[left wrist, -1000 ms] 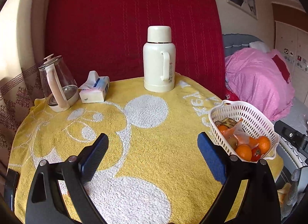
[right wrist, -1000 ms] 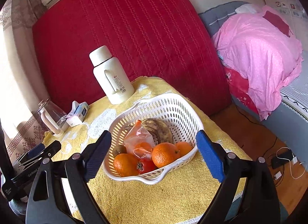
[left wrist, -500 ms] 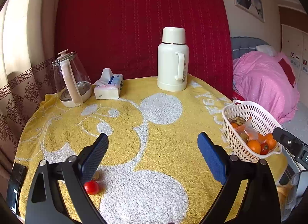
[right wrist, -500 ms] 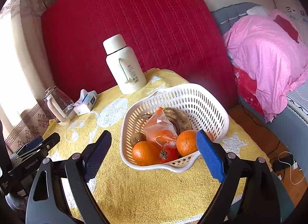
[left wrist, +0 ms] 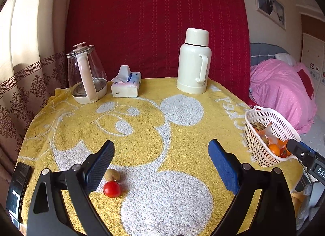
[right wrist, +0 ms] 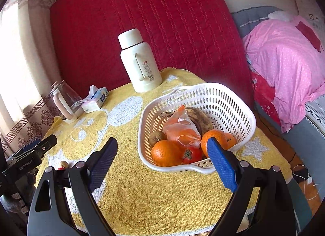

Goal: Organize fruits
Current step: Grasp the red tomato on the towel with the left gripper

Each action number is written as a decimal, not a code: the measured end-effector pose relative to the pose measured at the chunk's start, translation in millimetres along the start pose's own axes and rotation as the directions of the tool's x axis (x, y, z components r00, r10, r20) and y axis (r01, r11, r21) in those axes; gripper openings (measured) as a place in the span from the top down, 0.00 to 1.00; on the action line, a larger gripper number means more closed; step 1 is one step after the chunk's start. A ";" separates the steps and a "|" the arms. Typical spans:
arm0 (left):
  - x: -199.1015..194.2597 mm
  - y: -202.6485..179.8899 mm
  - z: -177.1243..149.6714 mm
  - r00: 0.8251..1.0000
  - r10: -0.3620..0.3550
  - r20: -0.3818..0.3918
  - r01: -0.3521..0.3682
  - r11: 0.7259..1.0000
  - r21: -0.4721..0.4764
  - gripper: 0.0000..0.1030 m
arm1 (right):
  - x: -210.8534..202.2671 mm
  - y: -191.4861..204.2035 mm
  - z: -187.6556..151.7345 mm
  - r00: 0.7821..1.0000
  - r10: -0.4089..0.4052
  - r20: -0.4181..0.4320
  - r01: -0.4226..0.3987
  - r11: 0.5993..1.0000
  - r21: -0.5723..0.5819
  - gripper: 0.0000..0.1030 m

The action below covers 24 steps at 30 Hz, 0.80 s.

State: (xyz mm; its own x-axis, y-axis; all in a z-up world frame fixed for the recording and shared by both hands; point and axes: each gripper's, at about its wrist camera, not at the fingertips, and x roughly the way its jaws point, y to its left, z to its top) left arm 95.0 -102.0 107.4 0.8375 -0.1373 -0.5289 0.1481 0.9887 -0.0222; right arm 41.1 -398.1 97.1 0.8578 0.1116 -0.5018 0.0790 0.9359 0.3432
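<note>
A red tomato (left wrist: pixel 111 189) and a brown kiwi (left wrist: pixel 112 174) lie loose on the yellow towel (left wrist: pixel 142 134), just right of my left gripper's left finger. My left gripper (left wrist: pixel 160 161) is open and empty above them. A white basket (right wrist: pixel 229 102) at the table's right edge holds oranges (right wrist: pixel 166 153), a tomato (right wrist: pixel 192 155), a kiwi (right wrist: pixel 156 138), a dark banana (right wrist: pixel 200 118) and a plastic bag (right wrist: pixel 179 126). My right gripper (right wrist: pixel 162 157) is open and empty in front of the basket. The basket also shows in the left wrist view (left wrist: pixel 272 118).
A cream thermos (left wrist: pixel 194 67), a tissue pack (left wrist: pixel 126 85) and a glass kettle (left wrist: pixel 86 73) stand along the table's back edge before a red padded wall. A bed with a pink cover (left wrist: pixel 284 92) lies to the right. The floor with cables (right wrist: pixel 302 173) lies past the right edge.
My left gripper has pulled back and risen, bringing the tomato and kiwi into view. My right gripper has shifted left, so the basket sits further right.
</note>
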 end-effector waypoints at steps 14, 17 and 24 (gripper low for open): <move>-8.1 100.8 -13.7 0.997 0.057 -0.059 -0.070 0.969 -0.239 0.10 | 0.4 26.4 -10.9 1.000 0.014 -0.008 -0.015 0.996 -0.087 0.12; -7.4 118.3 -18.5 0.996 0.054 -0.077 -0.075 0.952 -0.297 0.10 | 2.8 34.4 -15.7 1.000 0.020 -0.020 -0.022 0.993 -0.114 0.12; 4.7 119.3 -31.5 0.991 0.048 -0.121 -0.081 0.953 -0.292 0.12 | 9.0 57.0 -29.5 0.998 0.041 -0.055 -0.051 0.979 -0.196 0.12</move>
State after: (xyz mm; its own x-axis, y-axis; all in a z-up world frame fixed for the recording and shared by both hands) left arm 100.1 17.3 75.6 0.7737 -0.0819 -0.6283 -0.0808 0.9708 -0.2259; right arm 38.3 -333.8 88.7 0.8309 0.1683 -0.5303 -0.0660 0.9762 0.2065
